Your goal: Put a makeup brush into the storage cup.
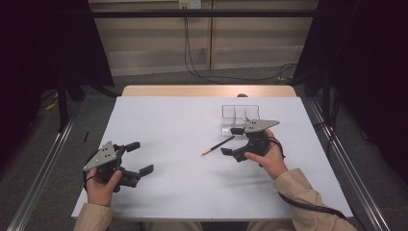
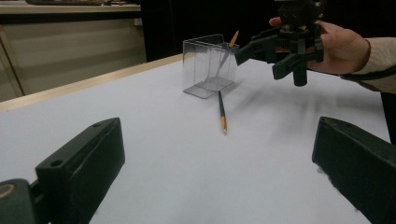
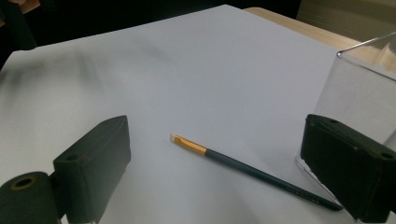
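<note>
High view: pencil (image 1: 218, 146) flat on white table (image 1: 183, 183), just front-left of clear box (image 1: 239, 118). Right gripper (image 1: 232, 141) wide, empty, just beside the box with the pencil's dark end between its jaws. Left gripper (image 1: 138, 158) wide, empty, well apart from box.

Left gripper view: pencil (image 2: 222, 112) lies against the box's (image 2: 205, 70) front.

Right gripper view: jaws straddle pencil (image 3: 252, 170), box (image 3: 364, 93) behind right jaw.

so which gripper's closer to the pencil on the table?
Right. The right gripper hovers open just beside the pencil, near the clear holder. The left gripper sits open far across the table.
</note>
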Demonstrator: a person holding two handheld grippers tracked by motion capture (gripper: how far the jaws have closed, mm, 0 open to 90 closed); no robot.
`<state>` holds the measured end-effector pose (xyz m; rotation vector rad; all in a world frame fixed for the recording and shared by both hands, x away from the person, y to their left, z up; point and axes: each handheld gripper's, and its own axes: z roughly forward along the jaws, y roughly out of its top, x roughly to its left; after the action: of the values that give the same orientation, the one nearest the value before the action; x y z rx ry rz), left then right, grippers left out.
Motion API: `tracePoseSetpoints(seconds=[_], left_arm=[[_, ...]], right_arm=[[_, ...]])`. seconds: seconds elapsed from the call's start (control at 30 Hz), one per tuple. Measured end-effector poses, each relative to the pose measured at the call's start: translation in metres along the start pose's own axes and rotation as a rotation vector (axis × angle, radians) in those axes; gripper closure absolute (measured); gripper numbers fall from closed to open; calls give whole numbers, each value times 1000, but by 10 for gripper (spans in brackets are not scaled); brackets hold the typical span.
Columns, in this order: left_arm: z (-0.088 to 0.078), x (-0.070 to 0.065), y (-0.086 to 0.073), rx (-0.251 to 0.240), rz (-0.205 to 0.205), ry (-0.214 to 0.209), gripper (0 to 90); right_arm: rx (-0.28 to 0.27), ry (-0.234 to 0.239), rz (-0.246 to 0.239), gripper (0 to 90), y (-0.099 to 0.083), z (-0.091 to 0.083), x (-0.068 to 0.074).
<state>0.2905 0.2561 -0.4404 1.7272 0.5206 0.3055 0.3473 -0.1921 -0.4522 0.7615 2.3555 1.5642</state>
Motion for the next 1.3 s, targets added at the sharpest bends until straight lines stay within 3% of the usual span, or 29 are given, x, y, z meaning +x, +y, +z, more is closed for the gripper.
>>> tracePoseSetpoints(seconds=[0.4,0.57,0.6,0.7,0.97,1.13,1.3], left_arm=[[-4,0,-1,4,4,3,24],[-4,1,-2,4,2,3,25],[-3,1,-2,4,4,5,24],[-3,1,-2,7,7,1,24],[-2,1,-2,6,5,2,24],[-2,2,-2,8,3,-3,24],[-1,2,-3,11,1,-4,24]], right_arm=[[50,7,-26,86,5,17,-4],[96,13,-48,97,6,21,-5],[130,14,-62,102,7,23,-5],[167,26,-82,107,7,27,-5],[238,40,-80,113,5,38,-9],[298,58,-113,137,5,45,-11],[317,63,-128,149,6,50,-11]])
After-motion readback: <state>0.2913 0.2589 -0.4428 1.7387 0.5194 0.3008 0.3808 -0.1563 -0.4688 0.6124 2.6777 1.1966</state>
